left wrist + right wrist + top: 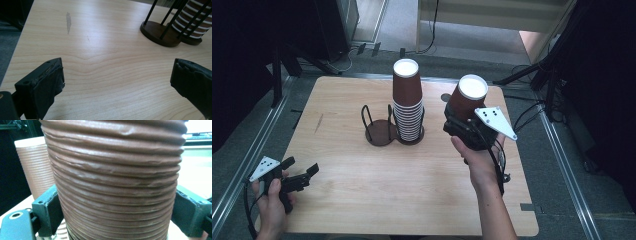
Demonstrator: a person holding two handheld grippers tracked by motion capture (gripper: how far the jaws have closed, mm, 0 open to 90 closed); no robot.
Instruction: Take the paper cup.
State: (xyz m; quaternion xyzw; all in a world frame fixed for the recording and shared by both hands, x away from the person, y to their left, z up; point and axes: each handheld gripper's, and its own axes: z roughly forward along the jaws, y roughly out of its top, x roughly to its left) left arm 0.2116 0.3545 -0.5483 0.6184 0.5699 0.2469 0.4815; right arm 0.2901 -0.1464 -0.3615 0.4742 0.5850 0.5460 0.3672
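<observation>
Brown ribbed cup (115,180) clamped between right gripper (115,217) fingers (50,212).

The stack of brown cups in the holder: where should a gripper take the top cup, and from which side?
Grip the top cup across its ribbed wall above the stack, jaws on opposite sides, coming in from the right or front. It stands upside down, clear of the holder's rods, and would probably lift straight up, as the right gripper holds its cup.
</observation>
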